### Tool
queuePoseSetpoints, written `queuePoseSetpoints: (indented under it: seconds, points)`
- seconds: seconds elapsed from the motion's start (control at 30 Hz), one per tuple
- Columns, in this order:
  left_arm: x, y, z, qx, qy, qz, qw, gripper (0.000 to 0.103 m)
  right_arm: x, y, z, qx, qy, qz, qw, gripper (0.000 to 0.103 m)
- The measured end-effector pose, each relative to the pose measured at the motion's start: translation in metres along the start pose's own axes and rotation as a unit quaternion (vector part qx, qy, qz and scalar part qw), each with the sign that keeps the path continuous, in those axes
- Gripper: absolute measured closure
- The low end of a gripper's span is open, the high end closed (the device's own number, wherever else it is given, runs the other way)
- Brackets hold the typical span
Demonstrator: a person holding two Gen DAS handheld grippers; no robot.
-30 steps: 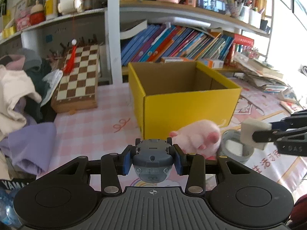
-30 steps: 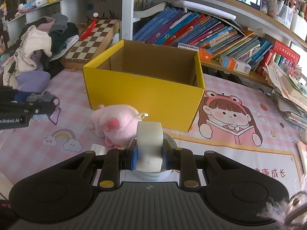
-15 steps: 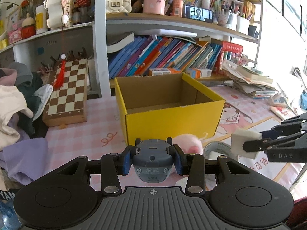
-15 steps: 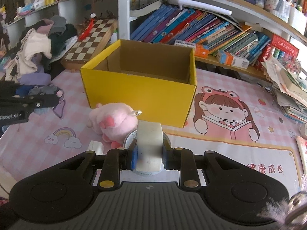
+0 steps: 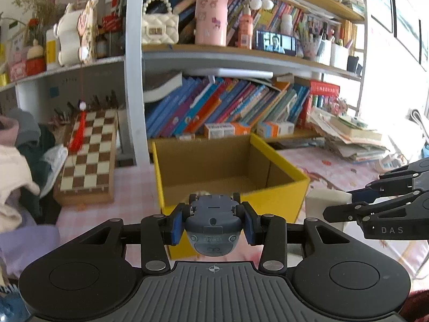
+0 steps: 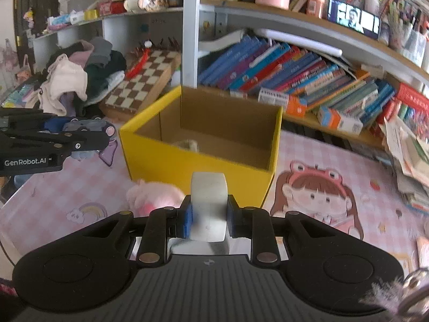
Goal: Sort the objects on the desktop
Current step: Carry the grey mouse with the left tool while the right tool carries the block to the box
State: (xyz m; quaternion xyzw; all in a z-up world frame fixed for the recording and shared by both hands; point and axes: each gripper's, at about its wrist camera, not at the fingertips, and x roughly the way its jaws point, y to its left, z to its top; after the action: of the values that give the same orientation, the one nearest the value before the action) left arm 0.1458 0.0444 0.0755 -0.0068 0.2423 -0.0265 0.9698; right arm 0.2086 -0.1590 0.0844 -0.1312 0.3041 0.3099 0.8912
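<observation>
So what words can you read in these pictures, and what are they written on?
"DAS": side of the right gripper.
"GenRobot.AI": side of the left gripper.
"VEHICLE": underside of the grey toy car, upside down; smaller print there is unreadable.
Book spines and carton labels: too blurred.

the left gripper (image 5: 213, 221) is built of black linkage bars pinned with silver screws, blue pads lining its fingers (image 5: 177, 226). a ribbed dark grey base with two round recesses is seen beneath. the right gripper (image 6: 209, 216) is made alike; "genrobot.ai" and "das" are printed in white on the sides.
</observation>
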Motion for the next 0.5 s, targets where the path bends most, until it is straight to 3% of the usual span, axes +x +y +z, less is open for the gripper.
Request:
queuePoseSetpoints:
  seconds: [0.5]
  points:
    - [0.049,-0.007,0.054,0.014,-0.021,0.021,0.9995,0.062,0.045,-0.036,0.076,-0.086,-0.057,0.050,0.993,0.080]
